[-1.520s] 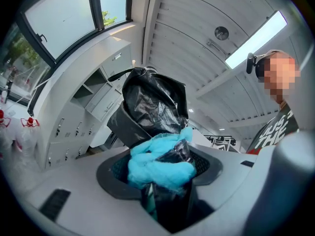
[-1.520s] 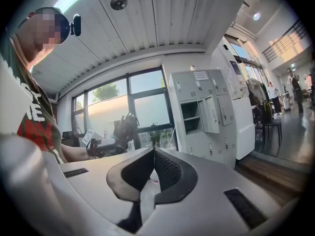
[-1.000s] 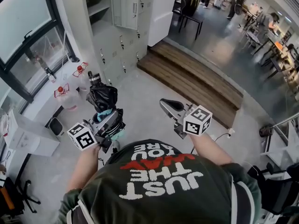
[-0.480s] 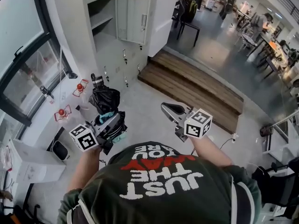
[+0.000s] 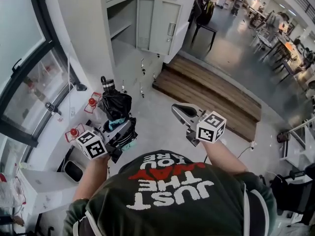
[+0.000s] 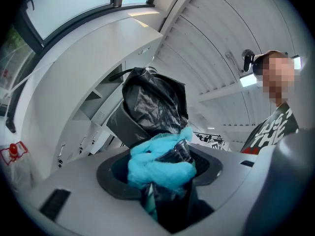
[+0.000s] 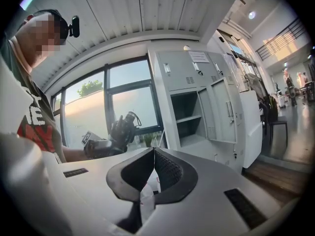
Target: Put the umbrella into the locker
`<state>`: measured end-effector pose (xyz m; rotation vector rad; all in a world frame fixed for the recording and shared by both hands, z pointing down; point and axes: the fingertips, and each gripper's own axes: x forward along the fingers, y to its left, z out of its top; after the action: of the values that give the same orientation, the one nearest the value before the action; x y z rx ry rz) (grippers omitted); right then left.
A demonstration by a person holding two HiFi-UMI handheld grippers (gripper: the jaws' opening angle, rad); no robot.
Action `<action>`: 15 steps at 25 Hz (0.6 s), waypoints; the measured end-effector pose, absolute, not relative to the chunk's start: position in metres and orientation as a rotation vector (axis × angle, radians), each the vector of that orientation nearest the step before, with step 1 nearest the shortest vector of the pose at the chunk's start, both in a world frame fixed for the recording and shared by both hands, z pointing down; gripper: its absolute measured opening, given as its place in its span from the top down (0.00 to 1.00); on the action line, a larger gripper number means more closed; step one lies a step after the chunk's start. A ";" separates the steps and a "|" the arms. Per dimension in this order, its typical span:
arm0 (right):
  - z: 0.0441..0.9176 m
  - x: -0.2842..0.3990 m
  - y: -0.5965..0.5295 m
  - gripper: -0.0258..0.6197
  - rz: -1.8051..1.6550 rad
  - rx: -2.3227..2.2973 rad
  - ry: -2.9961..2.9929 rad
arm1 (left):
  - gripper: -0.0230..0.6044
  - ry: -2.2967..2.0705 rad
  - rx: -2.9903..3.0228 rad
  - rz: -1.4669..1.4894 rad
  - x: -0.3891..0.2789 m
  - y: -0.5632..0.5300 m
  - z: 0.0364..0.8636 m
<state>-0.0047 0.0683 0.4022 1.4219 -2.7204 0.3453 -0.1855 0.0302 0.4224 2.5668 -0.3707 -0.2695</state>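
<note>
**Item:** umbrella (image 5: 116, 104), black, folded short.

**Location:** carried clear of the floor in the left tool (image 5: 119, 128). Its jaws were clamped on the umbrella's lower end, where teal fabric (image 6: 160, 163) bunched.

**Orientation:** the long axis ran straight out from the jaws, far end leading toward the locker (image 5: 115, 14).

**Target:** one compartment stood open with its door (image 5: 160, 18) swung aside. It lay ahead of the umbrella and well apart from it. The left hand was judged the nearer.

**Right tool** (image 5: 179, 110): jaws together, holding nothing.

**Writing:** "JUST THE WAY YOU ARE" on the person's shirt (image 5: 170, 188). A paper notice (image 7: 199, 56) on the locker was too small to read.
</note>
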 end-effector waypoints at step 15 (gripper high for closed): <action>0.412 -0.026 -0.040 0.91 0.392 1.307 -2.766 | 0.55 -0.493 2.520 -0.263 -0.223 -0.042 0.436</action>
<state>-0.0261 -0.0399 0.4119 1.3069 -2.7656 0.3923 -0.2234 -0.0418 0.4362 2.5196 -0.4933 -0.2628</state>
